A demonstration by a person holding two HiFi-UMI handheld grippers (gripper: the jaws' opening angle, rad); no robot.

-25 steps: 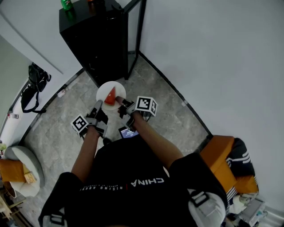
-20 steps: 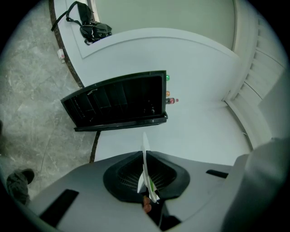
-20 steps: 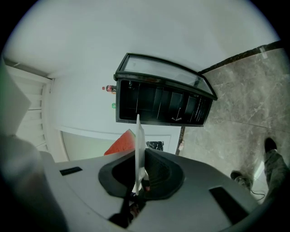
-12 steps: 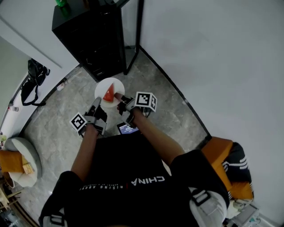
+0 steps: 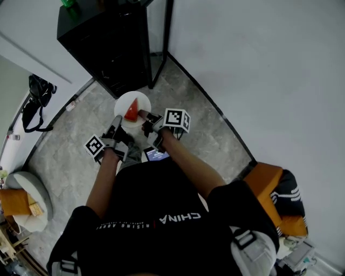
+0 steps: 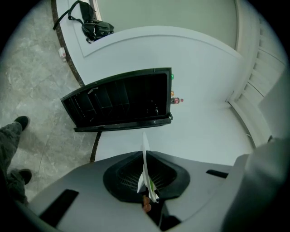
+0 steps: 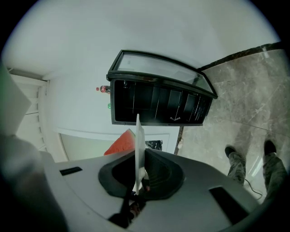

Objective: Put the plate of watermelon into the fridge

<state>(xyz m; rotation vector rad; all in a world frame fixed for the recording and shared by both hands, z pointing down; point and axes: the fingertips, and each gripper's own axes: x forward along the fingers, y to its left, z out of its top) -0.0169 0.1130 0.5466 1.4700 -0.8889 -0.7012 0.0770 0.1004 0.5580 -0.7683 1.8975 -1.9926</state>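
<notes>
Grippers clamp one white plate (image 5: 123,101) from two sides. The left gripper (image 5: 118,128) has its jaws closed down on the plate's near-left rim, and the right gripper (image 5: 143,115) is closed on the right rim. In each gripper view the plate shows edge-on, a thin white blade standing up from between the jaws.

A red wedge of watermelon (image 5: 132,112) lies on the plate, close to the right gripper. In the right gripper view it peeks out to the left of the plate's edge.

The plate hangs above the grey marble floor (image 5: 75,156) in the upper middle of the head view, just short of the black fridge (image 5: 110,48) at upper left. The fridge's glass door (image 5: 159,27) stands swung open to its right, and dark shelves show inside. A green bottle (image 5: 67,2) stands on top of the fridge. A black bag (image 5: 32,99) lies by the wall at the left edge.
</notes>
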